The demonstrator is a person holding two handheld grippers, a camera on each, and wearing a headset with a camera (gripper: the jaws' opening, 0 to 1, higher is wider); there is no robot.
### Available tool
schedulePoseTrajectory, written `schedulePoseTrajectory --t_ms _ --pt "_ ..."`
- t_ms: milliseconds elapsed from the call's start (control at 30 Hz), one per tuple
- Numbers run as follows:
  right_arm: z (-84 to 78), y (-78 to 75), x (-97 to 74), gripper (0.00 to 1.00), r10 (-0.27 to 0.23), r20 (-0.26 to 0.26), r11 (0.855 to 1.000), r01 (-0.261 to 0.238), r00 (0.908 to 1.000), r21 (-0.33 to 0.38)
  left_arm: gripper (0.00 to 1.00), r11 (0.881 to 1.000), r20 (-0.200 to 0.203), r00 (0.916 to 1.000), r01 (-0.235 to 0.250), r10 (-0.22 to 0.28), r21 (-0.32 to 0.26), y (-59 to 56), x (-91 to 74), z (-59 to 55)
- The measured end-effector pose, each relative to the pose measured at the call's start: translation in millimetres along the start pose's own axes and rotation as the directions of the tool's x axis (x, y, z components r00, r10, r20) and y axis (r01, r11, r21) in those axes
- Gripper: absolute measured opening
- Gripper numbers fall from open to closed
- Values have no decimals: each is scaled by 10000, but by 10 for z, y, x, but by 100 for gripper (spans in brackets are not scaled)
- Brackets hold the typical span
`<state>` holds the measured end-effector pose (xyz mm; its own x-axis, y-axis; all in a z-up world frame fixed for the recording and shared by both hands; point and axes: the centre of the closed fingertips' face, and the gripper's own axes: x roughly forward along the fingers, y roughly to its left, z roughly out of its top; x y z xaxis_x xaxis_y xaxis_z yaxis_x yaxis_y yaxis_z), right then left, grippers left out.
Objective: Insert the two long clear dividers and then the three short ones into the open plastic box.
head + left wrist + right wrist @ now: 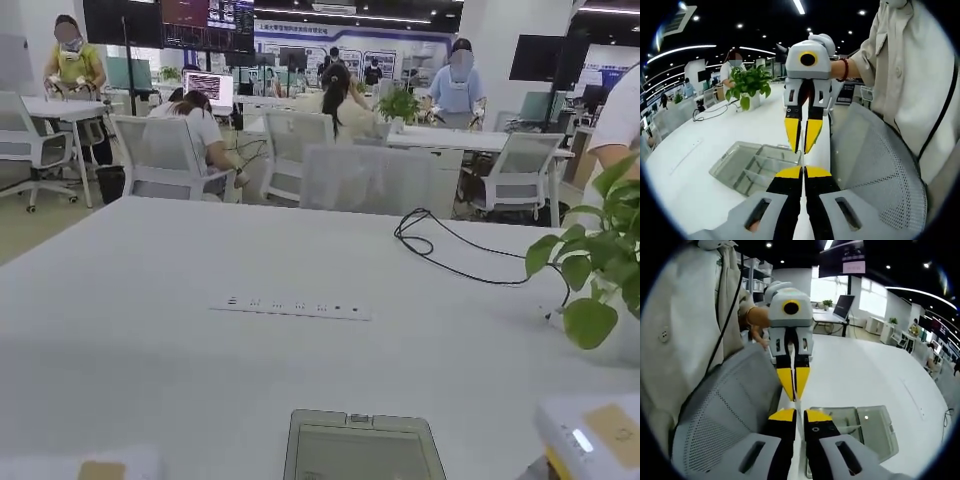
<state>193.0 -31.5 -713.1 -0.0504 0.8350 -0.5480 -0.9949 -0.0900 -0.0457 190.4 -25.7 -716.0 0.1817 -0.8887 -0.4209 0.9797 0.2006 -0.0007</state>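
Dividers sit in neither gripper: the left gripper (802, 172) and right gripper (800, 416) are pinched narrow and empty, tip facing tip by the table (685, 165) edge, seemingly a ready pose. Just beyond them the plastic box (722, 160) lies open on the table; ribs inside could be dividers

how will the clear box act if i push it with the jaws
Probably slides easily: the box looks like thin plastic on a smooth table. Likely light, so it may skid or twist rather than stay put. Its open lid could flex.
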Motion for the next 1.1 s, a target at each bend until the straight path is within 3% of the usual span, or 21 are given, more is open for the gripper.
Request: schedulePoseTrajectory --t_ms 167,533,900,1100 --pt "8 33 9 3 162 29 9998 -162 9999 -78 0 9999 63 9999 -119 119 -16 24 -15 2" --pt "28 -53 22 2 -287 28 9995 288 9996 -123 0 9951 344 9968 -700 725 -695 125 -40 6" --pt "-25 -190 10 2 -824 -204 9966 823 9964 -65 3 9806 474 9896 -1278 1362 -1483 203 -76 -69" --pt "-41 -313 -1 2 -1246 -297 9921 1251 9918 134 10 9714 541 9842 -1569 1689 -1781 212 -76 -105"
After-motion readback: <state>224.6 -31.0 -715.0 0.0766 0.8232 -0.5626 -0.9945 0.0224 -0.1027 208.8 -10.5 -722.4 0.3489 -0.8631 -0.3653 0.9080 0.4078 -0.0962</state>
